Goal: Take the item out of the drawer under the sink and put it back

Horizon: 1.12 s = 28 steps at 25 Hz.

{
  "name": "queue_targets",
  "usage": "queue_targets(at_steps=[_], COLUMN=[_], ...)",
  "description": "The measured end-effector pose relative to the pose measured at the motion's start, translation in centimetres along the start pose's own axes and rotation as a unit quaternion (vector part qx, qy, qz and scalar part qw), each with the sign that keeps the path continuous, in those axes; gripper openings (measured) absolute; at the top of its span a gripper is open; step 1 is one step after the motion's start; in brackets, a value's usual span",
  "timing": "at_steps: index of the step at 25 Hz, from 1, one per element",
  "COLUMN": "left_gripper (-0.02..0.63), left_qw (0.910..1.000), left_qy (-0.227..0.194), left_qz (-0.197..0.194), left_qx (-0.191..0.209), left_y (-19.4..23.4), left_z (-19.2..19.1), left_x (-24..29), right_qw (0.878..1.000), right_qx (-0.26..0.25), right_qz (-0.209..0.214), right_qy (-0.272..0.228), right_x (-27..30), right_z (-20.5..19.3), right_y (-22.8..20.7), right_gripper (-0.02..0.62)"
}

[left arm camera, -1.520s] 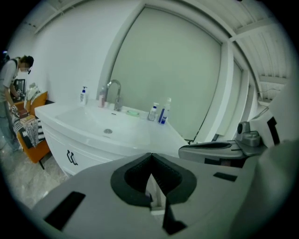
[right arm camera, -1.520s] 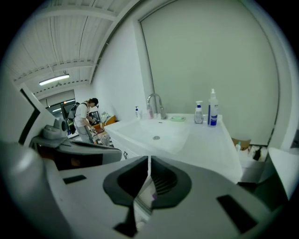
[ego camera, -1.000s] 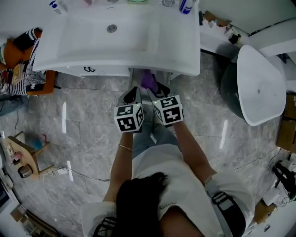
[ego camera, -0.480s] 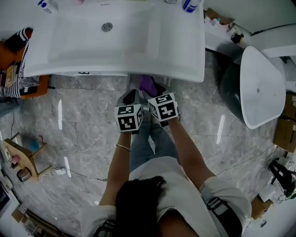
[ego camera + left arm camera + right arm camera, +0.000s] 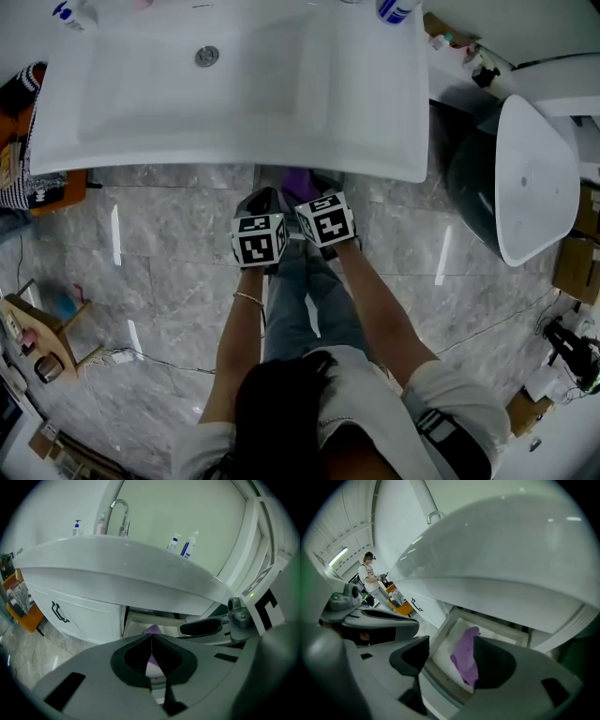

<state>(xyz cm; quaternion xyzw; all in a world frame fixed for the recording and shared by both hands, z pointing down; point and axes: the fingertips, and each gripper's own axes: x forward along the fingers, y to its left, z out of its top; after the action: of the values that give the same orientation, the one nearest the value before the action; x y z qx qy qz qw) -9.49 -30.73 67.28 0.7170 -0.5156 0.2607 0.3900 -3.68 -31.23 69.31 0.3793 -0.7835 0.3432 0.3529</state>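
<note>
Drawer (image 5: 440,637) open under the sink (image 5: 234,84), purple cloth (image 5: 464,656) lying inside, lower centre. Right gripper (image 5: 449,660) jaws have just been opening, released, framing the cloth; left gripper (image 5: 151,641) clenched on nothing.

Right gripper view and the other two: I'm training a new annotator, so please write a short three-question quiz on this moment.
1. Which has its jaws together: the left gripper or the right gripper?
2. True or false: the drawer under the sink is shut.
3. The purple cloth lies: A) in the sink basin, B) in the drawer, C) clamped in the left gripper.

Key
1. Left. The right gripper's jaws have just been opening and stand apart; the cloth shows between them, ungripped.
2. False: it is pulled out.
3. B.
</note>
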Motion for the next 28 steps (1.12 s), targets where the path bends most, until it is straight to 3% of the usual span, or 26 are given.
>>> queue_targets(at_steps=[4, 9, 14, 18, 28], left_gripper=[0.005, 0.005, 0.005, 0.005, 0.005], left_qw=[0.9999, 0.9993, 0.9992, 0.9989, 0.9977], left_qy=[0.007, 0.018, 0.024, 0.031, 0.045], left_qz=[-0.004, -0.014, -0.010, -0.011, -0.019], left_qx=[-0.009, -0.031, -0.030, -0.034, -0.047], left_y=[0.8, 1.3, 2.0, 1.9, 1.8], left_z=[-0.6, -1.6, -1.9, -2.4, -3.7], left_x=[1.6, 3.5, 5.2, 6.2, 7.8], right_qw=[1.000, 1.000, 0.999, 0.998, 0.995], right_qx=[-0.022, -0.004, -0.013, 0.013, 0.020], right_qz=[-0.008, -0.018, -0.031, -0.041, -0.058], right_qy=[0.006, 0.014, 0.040, 0.053, 0.078], right_x=[2.2, 4.5, 7.6, 9.2, 11.1], right_z=[-0.7, -1.5, -2.9, -3.9, -5.3], right_y=[-0.5, -1.7, -2.8, -3.9, -5.3], right_gripper=[0.296, 0.299, 0.301, 0.301, 0.299])
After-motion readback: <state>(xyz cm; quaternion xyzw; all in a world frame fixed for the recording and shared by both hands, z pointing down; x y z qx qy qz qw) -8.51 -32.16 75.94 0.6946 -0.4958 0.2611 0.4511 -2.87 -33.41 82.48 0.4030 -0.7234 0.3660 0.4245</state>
